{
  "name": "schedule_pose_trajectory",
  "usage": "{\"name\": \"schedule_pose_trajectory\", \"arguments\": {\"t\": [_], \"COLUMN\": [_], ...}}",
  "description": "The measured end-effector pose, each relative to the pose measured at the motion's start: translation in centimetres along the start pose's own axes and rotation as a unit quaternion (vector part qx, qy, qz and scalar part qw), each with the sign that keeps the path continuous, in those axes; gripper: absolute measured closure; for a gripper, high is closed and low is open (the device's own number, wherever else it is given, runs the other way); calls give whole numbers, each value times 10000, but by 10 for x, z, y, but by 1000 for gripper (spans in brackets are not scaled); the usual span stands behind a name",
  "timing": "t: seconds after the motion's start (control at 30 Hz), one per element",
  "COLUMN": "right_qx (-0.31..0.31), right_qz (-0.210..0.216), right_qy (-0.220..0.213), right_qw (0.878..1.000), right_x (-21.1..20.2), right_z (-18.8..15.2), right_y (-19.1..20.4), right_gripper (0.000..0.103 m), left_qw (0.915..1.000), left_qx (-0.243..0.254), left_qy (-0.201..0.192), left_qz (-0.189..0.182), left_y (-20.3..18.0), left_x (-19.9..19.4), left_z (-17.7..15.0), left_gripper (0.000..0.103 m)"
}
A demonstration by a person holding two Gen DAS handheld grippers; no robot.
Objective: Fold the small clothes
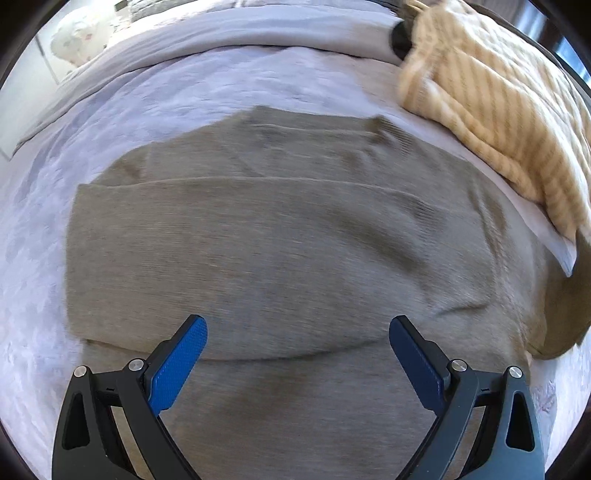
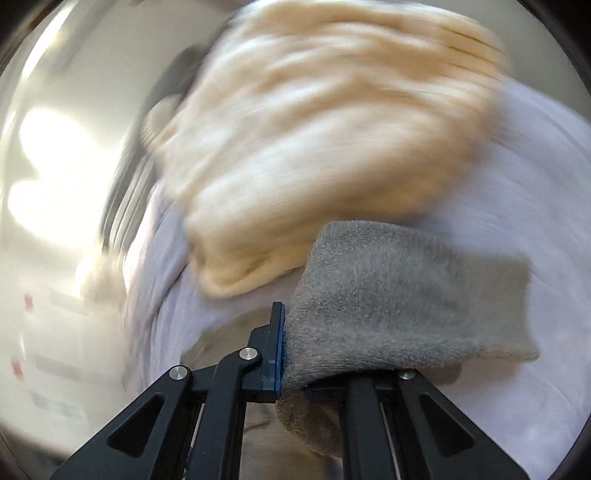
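Observation:
A grey-brown knit garment point(image 1: 280, 229) lies spread on the pale bedcover point(image 1: 44, 206), with a fold line across its upper part. My left gripper point(image 1: 297, 332) hangs open just above its near part, blue pads point(image 1: 181, 354) wide apart with nothing between them. In the right wrist view my right gripper point(image 2: 286, 332) is shut on a corner of the grey-brown knit point(image 2: 402, 291), which is lifted and drapes over the right finger, hiding it. That view is heavily blurred.
A cream and tan striped knit point(image 1: 495, 122) lies at the far right of the bed, and shows blurred as the cream knit point(image 2: 325, 140) ahead of the right gripper. A rumpled grey sheet point(image 1: 221, 33) runs along the far side. A white patterned pillow point(image 1: 79, 33) sits far left.

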State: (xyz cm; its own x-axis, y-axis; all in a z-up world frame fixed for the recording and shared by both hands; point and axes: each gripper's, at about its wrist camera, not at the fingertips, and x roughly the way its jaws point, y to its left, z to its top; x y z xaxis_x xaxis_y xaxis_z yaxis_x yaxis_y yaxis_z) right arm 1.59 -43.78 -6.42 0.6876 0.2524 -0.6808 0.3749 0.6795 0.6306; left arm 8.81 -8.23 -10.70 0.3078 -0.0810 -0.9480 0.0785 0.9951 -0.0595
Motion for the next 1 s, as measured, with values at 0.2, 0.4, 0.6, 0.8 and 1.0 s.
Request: {"name": "schedule_pose_trajectory", "arguments": {"t": [0.2,0.4,0.6,0.8,1.0], "right_qx": [-2018,-2902,-2709,-1261,342], "right_qz": [170,95,-313,76,-70], "right_qy": [568,1633,2428,2112,1362], "right_qw": [9776,9429,9310,9692,9901], "right_x": [64,140,178,147,141], "right_z": [-58,-144,-189,-165,-121], "right_y": [128,180,159,127,87], "right_gripper": [94,94,78,33,70], "left_qw": [9991,9953,9939,9939,9916], "left_qx": [-382,-922,-1081,-1100,-1174], "left_qy": [-120,-159,-96,-17,-178], "left_qz": [133,241,222,86,-510], "left_y": [50,100,127,136,144], "left_x": [-4,-8,0,8,6], "left_z": [6,4,3,1,5], "left_gripper": [4,4,4,4,4]}}
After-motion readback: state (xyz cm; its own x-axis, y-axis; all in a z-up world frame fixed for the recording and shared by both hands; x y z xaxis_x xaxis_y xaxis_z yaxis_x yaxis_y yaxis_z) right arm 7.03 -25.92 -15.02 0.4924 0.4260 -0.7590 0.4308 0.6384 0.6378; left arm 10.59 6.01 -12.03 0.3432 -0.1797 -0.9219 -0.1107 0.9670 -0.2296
